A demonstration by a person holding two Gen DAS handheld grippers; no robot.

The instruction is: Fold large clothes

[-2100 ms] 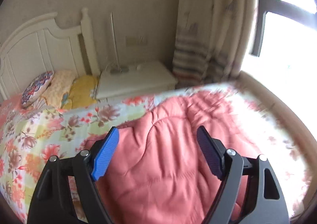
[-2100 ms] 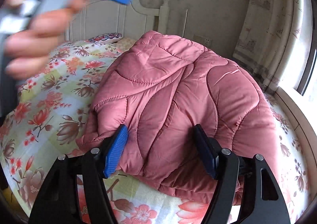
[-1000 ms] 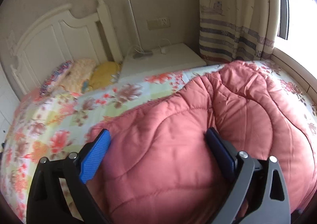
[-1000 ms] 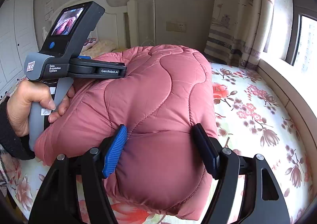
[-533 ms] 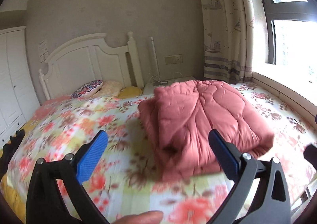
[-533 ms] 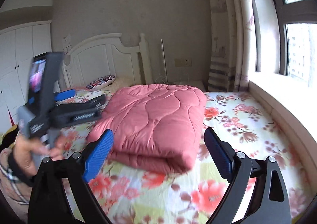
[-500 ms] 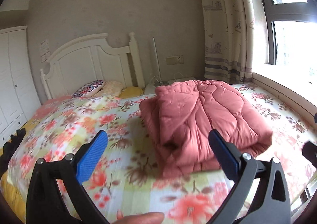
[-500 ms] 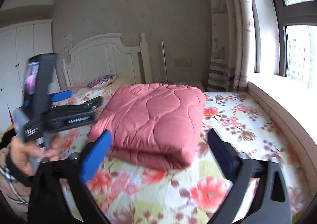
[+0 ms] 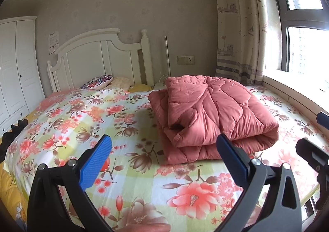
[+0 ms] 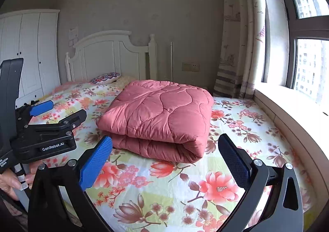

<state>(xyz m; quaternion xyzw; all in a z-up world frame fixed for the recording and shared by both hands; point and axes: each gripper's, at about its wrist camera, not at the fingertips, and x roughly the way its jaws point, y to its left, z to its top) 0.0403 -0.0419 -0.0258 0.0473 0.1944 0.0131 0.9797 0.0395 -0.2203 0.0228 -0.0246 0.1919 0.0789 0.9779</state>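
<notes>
While it lies folded in layers on the floral bed (image 10: 205, 188), our pink quilted coat (image 10: 162, 117) is compact.
We hold the left gripper (image 9: 164, 156) and right gripper (image 10: 165, 155) spread wide, empty, the right's jaws just opened.

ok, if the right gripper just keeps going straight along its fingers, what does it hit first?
Probably the folded pink quilted garment, at its near rolled edge. The right gripper, jaws open and empty, points slightly down, so it might touch the floral bedsheet just short of it; depth is unclear.
</notes>
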